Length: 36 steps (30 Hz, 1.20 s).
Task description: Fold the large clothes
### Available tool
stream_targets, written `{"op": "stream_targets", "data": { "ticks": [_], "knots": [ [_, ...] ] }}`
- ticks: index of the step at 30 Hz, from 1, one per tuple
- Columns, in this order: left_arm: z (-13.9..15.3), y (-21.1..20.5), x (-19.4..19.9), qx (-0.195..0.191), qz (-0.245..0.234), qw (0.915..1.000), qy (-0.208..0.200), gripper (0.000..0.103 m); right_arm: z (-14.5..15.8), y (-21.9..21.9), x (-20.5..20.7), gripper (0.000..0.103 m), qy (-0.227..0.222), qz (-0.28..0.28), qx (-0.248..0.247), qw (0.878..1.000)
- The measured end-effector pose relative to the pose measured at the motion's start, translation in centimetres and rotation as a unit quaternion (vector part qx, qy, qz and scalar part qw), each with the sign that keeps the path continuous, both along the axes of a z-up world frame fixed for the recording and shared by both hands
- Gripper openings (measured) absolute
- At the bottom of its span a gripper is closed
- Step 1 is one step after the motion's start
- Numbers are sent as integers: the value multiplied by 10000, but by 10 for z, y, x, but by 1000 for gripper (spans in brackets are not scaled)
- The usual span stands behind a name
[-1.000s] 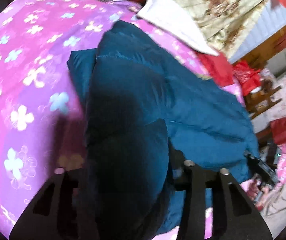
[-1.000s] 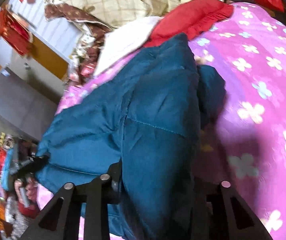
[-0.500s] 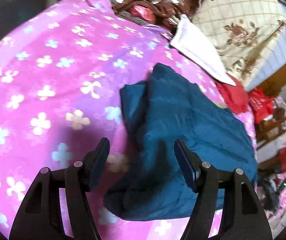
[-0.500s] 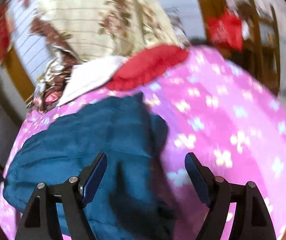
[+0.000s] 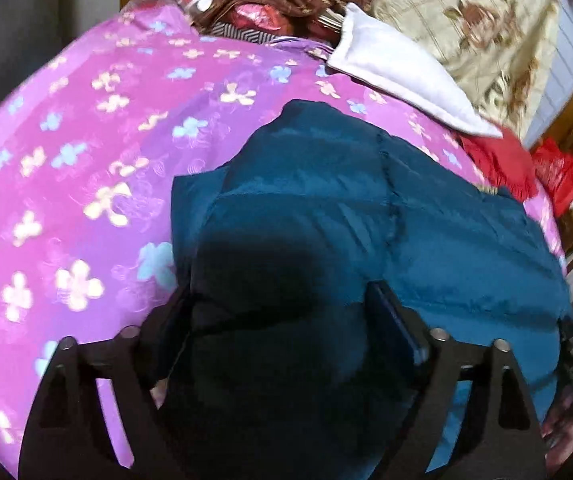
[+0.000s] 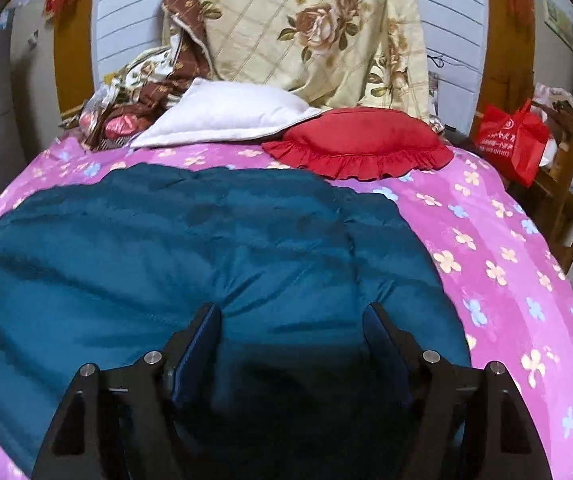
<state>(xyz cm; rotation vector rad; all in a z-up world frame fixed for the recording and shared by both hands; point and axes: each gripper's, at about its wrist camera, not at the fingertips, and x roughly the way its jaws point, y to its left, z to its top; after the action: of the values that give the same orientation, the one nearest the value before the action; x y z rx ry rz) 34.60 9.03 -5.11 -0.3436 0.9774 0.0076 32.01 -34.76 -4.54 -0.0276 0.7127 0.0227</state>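
A large teal padded jacket (image 5: 426,216) lies folded on the pink flowered bedspread (image 5: 86,152); it also shows in the right wrist view (image 6: 190,232). My left gripper (image 5: 278,304) is open, its fingers wide apart with a bulge of the jacket between them. My right gripper (image 6: 292,320) is open too, its fingers spread over the jacket's near edge. Neither pair of fingers pinches the cloth.
A white pillow (image 6: 226,116) and a red frilled cushion (image 6: 358,140) lie at the bed's head, below a beige floral quilt (image 6: 318,28). A red bag (image 6: 514,140) sits on a wooden shelf at the right. Bedspread (image 6: 506,248) shows right of the jacket.
One second ago both grippers were shut on the jacket. They let go and pulled back, and now sit low and open against the jacket again.
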Motion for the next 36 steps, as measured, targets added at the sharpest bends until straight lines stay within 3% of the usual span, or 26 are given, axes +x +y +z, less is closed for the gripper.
{"op": "stream_targets", "data": {
  "ticks": [3,7,13,16,20,22,26,31,36],
  "knots": [
    [-12,12,5,-479,155,9987,41,97,-5,-10,12,83,-14,-129,219,9997],
    [-1,14,-6,-581,227,9980,89,93,4,-7,3,84,46,-421,-23,9991],
    [45,7,-71,8,135,9986,-513,92,30,2,-65,82,-253,-182,-163,9994],
    [38,1,-93,294,65,9981,-532,92,20,1,-88,81,-70,-124,-35,9999],
    [5,-2,-101,501,85,9985,-190,92,-5,-15,-100,82,145,-410,-96,9990],
    [5,0,-109,484,153,9984,-268,92,-5,-26,-108,82,183,-572,-88,9982],
    [21,-1,-133,823,237,9949,-536,92,4,-49,-131,82,269,-837,206,9959],
    [56,-6,-181,1209,470,9856,-1082,92,18,-52,-180,81,137,-849,384,9956],
    [96,-24,-237,2124,968,9547,-1844,92,27,-37,-229,82,12,-778,462,9959]
  ]
}}
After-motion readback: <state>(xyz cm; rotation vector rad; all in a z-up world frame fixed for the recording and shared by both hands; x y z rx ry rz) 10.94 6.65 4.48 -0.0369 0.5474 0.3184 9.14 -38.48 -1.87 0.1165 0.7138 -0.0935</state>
